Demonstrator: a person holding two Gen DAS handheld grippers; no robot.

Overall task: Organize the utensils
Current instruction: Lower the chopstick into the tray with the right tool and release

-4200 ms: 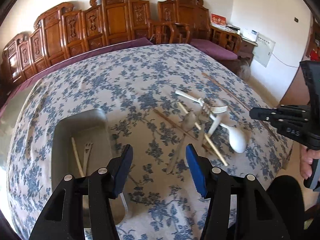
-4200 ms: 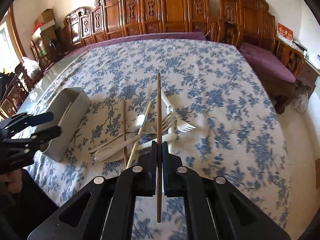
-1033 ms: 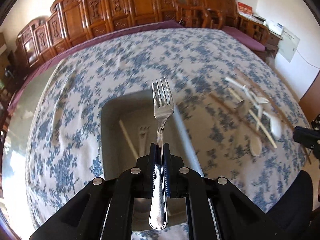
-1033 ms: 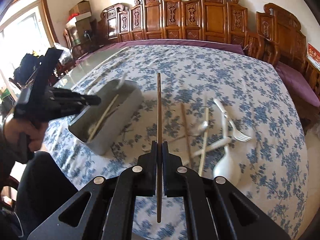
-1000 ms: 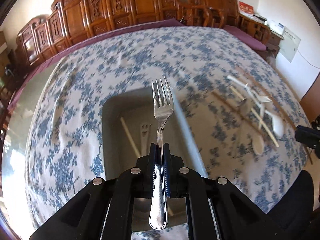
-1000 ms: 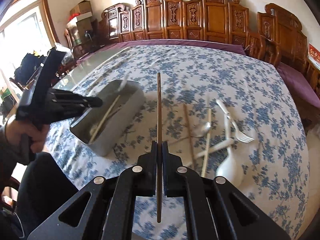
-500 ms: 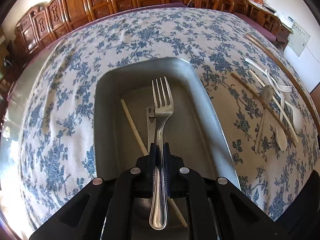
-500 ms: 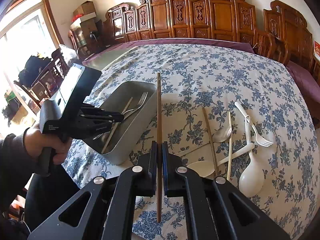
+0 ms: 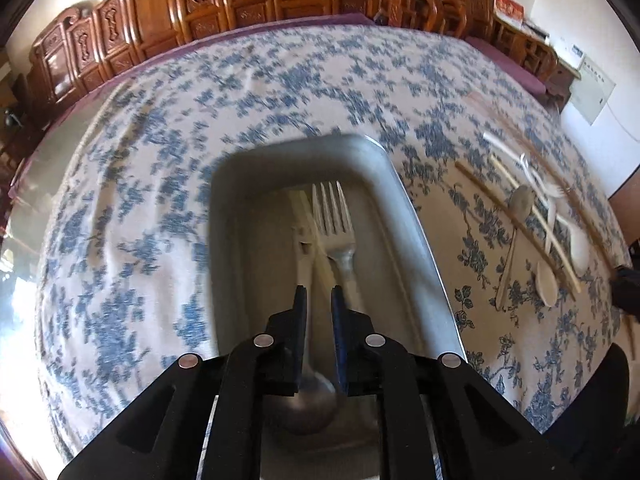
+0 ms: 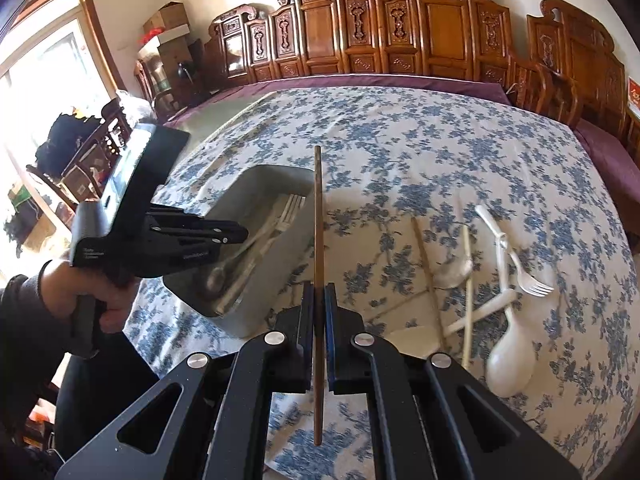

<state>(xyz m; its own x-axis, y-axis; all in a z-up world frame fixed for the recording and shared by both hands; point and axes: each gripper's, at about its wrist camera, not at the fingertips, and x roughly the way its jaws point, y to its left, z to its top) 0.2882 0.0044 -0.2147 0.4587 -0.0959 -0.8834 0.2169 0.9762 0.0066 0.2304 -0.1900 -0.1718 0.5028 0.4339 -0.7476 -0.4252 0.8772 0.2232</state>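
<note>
The grey tray (image 9: 420, 240) is the landmark here; it stands on the bench (image 9: 160, 160), which is covered with a blue-flowered cloth. The left tongs (image 9: 319, 300) hang directly over the tray, and their jaws have just been opening: a narrow gap shows between them and the metal fork (image 9: 334, 220) is no longer pinched. It lies in the tray, prongs toward the far wall, beside a pale chopstick (image 9: 300, 208) and another metal piece. I judge the fork was released low so that it drops lengthwise and does not bounce out.

The right tongs (image 10: 319, 308) are pressed together on a dark wooden chopstick (image 10: 318, 240), which stands upright between the pads just right of the tray, probably waiting for its turn.

To the right of the tray, well apart from it, the other utensils lie crossed over each other: a white ladle spoon (image 10: 512, 364), a white fork (image 10: 528, 276), a metal spoon (image 9: 516, 220) and more chopsticks. The left tongs themselves occupy the space over the tray, so the chopstick cannot go in before they leave.
</note>
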